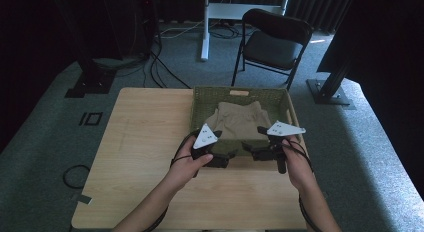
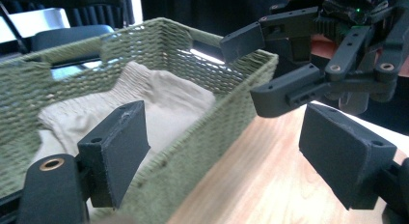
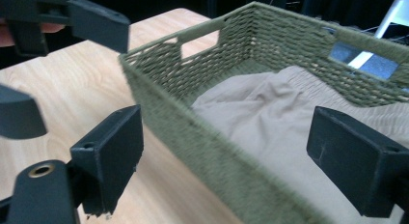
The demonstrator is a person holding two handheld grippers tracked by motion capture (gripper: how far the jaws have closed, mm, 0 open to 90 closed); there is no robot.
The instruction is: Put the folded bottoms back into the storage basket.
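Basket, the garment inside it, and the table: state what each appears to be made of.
Basket: seemingly woven cord or paper rope, matt olive green; the twisted strands and cut-out handles show. Garment: soft beige cloth, probably cotton-like; it wrinkles, and a gathered band runs along one edge. Table: pale wood or wood-look laminate, smooth with a slight sheen; grain lines show, but which of the two I cannot tell.

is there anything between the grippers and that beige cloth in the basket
Yes: the near wall of the green woven basket. Both the left gripper and the right gripper sit at that wall with jaws open, and the beige cloth lies down inside behind it. From above nothing covers the cloth, so going over the rim looks clear.
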